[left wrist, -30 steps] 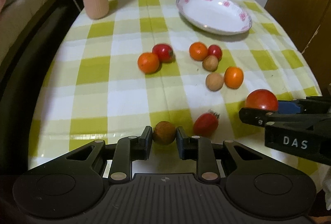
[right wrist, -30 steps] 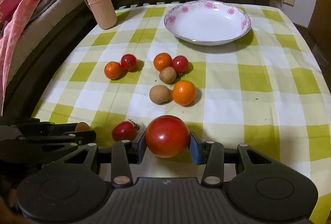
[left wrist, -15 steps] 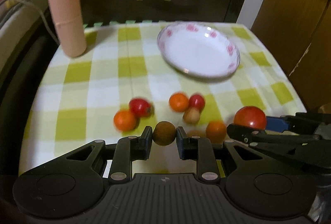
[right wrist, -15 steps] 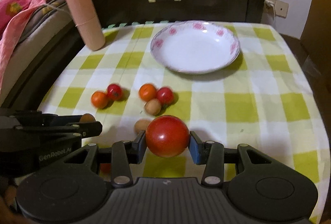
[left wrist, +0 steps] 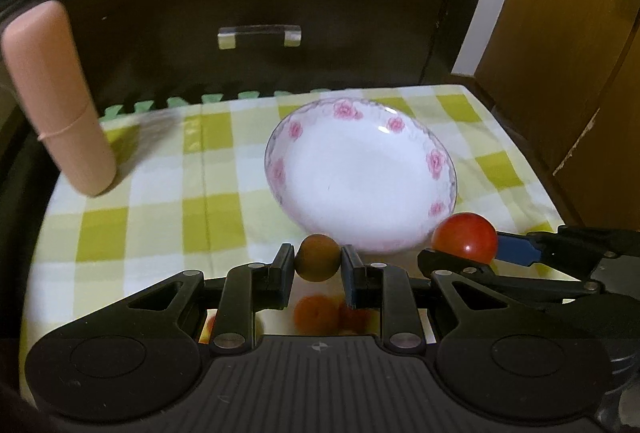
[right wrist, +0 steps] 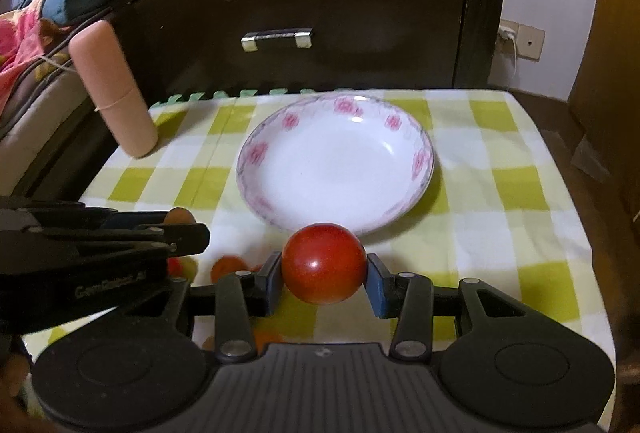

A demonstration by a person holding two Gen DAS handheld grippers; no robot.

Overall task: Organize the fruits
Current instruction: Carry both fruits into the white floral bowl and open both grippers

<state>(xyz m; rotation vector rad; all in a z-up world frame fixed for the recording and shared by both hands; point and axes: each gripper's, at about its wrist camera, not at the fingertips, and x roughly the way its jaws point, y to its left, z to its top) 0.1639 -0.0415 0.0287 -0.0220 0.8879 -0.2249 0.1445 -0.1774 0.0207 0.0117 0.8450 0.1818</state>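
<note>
The white plate [right wrist: 336, 169] with pink flowers fills the middle of both frames, lying straight ahead of and beyond both sets of fingers, empty, with nothing between it and either held fruit. In the right wrist view the right gripper [right wrist: 324, 279] is clamped on a large red tomato [right wrist: 323, 263], whose top overlaps the plate's near rim at lower centre. In the left wrist view the left gripper [left wrist: 317, 265] is closed narrow on a small brown fruit [left wrist: 318, 257], likewise right at the near rim. Both look about equally near (I judge neither arm blocks the other, though they sit side by side, so releases could crowd). A pink cylinder [left wrist: 56, 101] stands at the left, clear of the path. Blurred orange and red fruits [left wrist: 316, 313] lie on the checked cloth [right wrist: 500, 225] beneath the fingers.
</note>
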